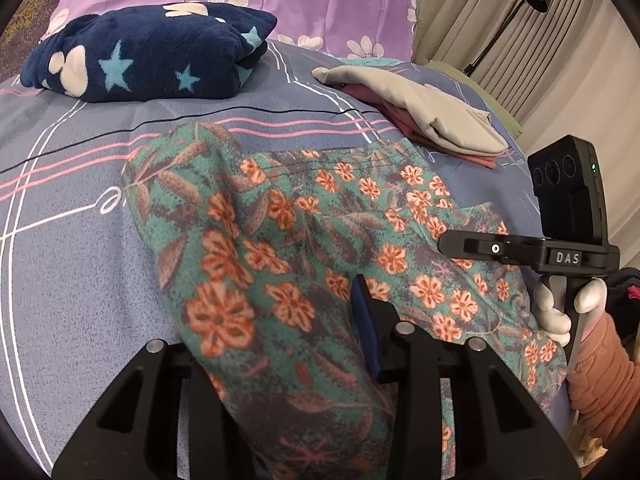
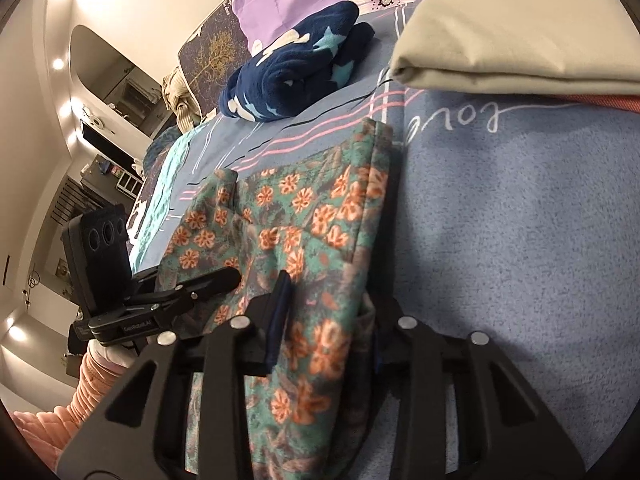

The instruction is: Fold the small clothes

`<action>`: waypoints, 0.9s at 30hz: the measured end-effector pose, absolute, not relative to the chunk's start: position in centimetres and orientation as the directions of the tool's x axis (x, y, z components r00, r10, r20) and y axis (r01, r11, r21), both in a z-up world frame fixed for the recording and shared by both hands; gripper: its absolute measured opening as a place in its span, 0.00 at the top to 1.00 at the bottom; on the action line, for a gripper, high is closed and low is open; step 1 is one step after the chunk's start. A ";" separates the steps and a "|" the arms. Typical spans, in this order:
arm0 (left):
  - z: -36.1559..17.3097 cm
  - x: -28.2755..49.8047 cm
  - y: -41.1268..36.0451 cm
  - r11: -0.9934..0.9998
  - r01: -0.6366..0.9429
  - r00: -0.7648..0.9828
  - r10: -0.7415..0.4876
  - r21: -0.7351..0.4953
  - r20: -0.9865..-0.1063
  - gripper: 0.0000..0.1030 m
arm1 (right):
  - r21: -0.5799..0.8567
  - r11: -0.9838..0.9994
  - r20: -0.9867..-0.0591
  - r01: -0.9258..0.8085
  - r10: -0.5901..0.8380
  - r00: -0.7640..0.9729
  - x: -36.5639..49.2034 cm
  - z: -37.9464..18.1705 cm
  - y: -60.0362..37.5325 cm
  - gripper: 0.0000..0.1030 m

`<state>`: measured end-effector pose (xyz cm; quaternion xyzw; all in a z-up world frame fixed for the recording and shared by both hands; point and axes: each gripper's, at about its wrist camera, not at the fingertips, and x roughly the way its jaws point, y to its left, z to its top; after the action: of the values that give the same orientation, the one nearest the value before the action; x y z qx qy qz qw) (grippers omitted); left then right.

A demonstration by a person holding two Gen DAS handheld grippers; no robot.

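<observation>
Risk: both grips sit right at the hem of the floral garment [image 1: 280, 240], so thick fleece could slip off a pad during the fold, or one side lags & the fold goes skewed. Left gripper [image 1: 288, 344] is clamped on the near edge; right gripper [image 2: 324, 340] likewise, cloth bunched betw. its jaws. Garment: teal w/ orange flowers, soft, rumpled, lying mid bed sheet [image 1: 80, 208] toward its near edge, short of the grey folded stack [image 1: 432, 120].
</observation>
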<state>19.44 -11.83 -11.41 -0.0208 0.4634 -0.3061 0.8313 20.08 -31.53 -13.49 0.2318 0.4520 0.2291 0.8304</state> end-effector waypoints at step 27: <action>9.1 2.5 -28.1 0.601 0.798 0.552 -0.696 0.050 -0.459 0.90 | 0.168 0.982 -0.300 -0.091 0.139 0.944 -4.3 6.7 -37.7 0.85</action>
<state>2.49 -28.12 9.06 0.1272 0.2010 -0.4284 0.8717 -4.33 -37.68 6.73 0.0762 0.1569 0.0584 0.9829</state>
